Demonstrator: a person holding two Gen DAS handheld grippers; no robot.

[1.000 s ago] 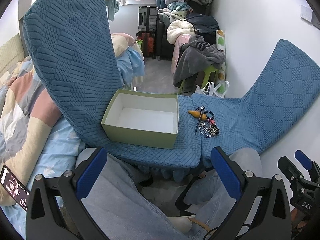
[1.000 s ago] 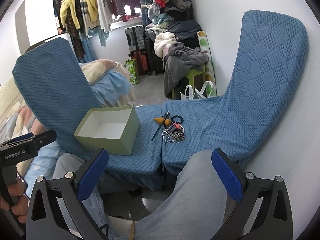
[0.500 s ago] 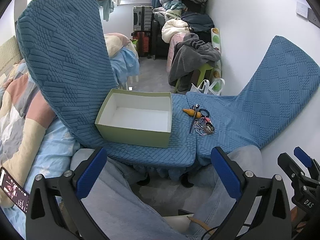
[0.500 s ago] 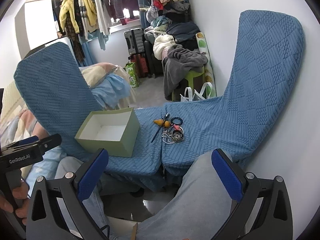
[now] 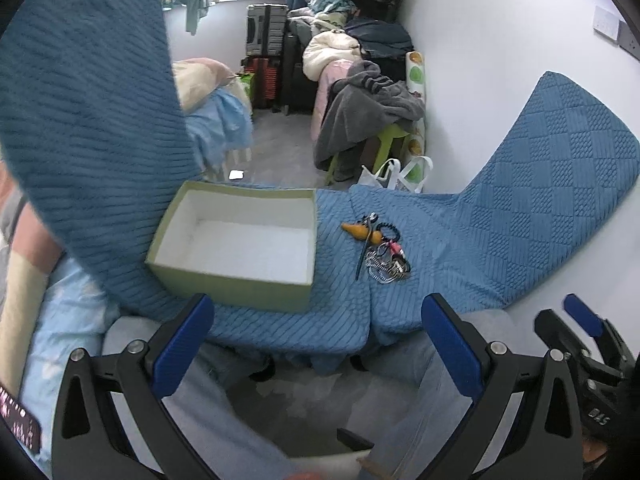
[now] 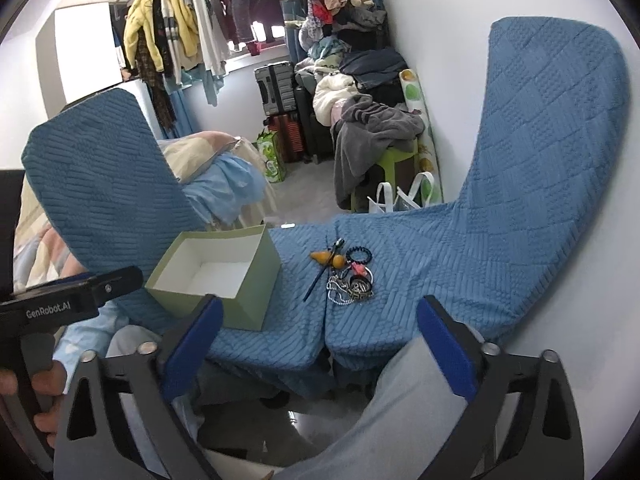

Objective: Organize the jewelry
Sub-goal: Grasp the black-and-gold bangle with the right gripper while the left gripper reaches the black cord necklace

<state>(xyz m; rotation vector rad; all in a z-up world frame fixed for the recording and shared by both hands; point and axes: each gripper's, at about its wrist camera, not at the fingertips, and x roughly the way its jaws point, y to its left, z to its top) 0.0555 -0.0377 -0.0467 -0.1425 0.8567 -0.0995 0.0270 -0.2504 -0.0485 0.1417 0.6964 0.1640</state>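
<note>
I hold both grippers low, above my knees, in front of a surface covered with a blue quilted cloth (image 5: 500,240). My left gripper (image 5: 316,344) is wide open and holds nothing; its blue fingers (image 5: 182,342) stand far apart over my legs in light jeans (image 6: 400,408). My right gripper (image 6: 320,340) is also wide open and empty. In the right wrist view I see the left gripper as a black body at the left edge, with my hand around its handle.

The jewelry (image 5: 380,252) lies in a small pile on the blue cloth, to the right of the box, near it but not touching it. In the pile I can see an orange piece shaped like a carrot (image 5: 362,232), a dark bead bracelet (image 5: 390,230), a thin dark stick (image 6: 318,276) that lies slanted across the pile, a small pink piece (image 6: 358,268) and some silver chains (image 6: 340,290) tangled with a ring. The finer pieces are too small to tell apart.

The green box (image 5: 232,280) stands open on the cloth at the left. Its inside is white, and I see nothing in it. Neither gripper touches the box or the jewelry.

Behind, a gray blanket (image 6: 372,136) hangs over a green stool (image 6: 396,164), and clothes (image 6: 172,28) hang near the window.
</note>
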